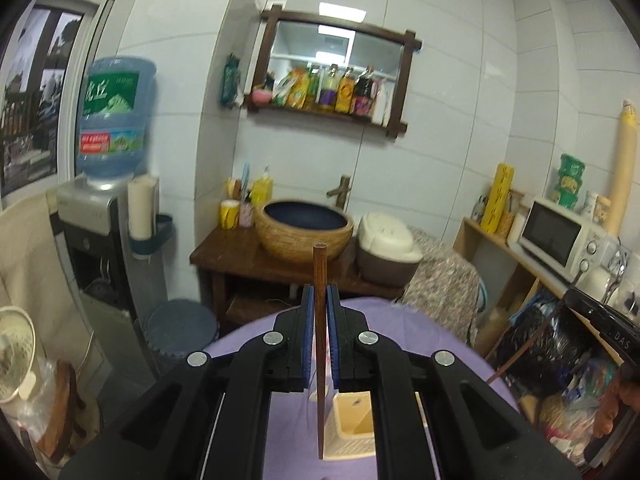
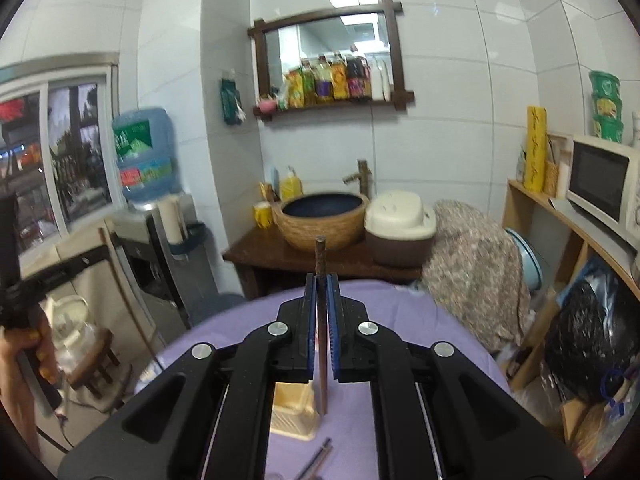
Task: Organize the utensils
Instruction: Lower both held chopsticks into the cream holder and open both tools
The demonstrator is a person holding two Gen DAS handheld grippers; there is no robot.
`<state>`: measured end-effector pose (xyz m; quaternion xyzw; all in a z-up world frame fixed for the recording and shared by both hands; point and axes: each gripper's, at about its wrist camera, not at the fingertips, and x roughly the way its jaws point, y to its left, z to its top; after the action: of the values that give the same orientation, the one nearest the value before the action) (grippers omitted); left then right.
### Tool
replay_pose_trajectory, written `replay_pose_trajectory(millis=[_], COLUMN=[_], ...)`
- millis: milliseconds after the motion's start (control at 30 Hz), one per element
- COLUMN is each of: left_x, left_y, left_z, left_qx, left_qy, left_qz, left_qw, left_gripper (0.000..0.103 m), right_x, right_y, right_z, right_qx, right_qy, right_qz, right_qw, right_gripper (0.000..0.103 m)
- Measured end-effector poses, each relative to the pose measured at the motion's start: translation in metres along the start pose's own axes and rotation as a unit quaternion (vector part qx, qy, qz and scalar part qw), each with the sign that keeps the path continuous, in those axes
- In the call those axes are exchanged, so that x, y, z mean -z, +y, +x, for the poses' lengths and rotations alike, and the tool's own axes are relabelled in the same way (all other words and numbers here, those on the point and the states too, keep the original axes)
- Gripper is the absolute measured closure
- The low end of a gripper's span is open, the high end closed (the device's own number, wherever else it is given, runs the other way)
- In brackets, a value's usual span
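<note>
My left gripper [image 1: 320, 294] is shut on a brown wooden chopstick [image 1: 319, 344] held upright, its thin tip hanging just left of a cream plastic utensil holder [image 1: 354, 426] on the purple tablecloth [image 1: 404, 328]. My right gripper [image 2: 321, 284] is shut on a second dark chopstick [image 2: 322, 360], also upright, its tip beside the same cream holder [image 2: 294, 414]. More dark chopsticks [image 2: 318, 458] lie on the cloth near the bottom of the right wrist view. The right gripper and its chopstick show in the left wrist view [image 1: 600, 320] at the right.
Beyond the table stand a wooden washstand with a woven basin [image 1: 304, 226], a rice cooker [image 1: 386, 250], a water dispenser [image 1: 108, 200], and a shelf with a microwave [image 1: 560, 240]. A covered chair [image 2: 476, 268] sits behind the table.
</note>
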<state>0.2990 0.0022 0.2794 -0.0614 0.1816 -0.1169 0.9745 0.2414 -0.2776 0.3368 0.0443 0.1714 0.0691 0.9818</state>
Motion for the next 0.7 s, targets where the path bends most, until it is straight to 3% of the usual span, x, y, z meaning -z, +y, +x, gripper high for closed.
replay_pose_trajectory(millis=[167,433,700], left_x=[-0.01,0.042,0.088], left_y=[-0.026,-0.036,-0.025], left_z=[0.021,0.072,0.099], left_qx=[0.012,0.012,0.001], left_qy=[-0.004,0.023,0.067], left_qz=[-0.006,-0.027,-0.027], left_qw=[0.9999,0.9993,0.9974], left_gripper=[0.095,0.095,0.095], right_x=[-0.011,0.059,0.1], right_y=[0.027,0.038,0.023], right_z=[0.019,0.081,0.107], right_qx=[0.0,0.004,-0.001], right_qy=[-0.004,0.059,0.102], right_qz=[-0.012,-0.008,0.023], right_qw=[1.0,0.998,0.994], right_gripper=[0.097,0.097,0.097])
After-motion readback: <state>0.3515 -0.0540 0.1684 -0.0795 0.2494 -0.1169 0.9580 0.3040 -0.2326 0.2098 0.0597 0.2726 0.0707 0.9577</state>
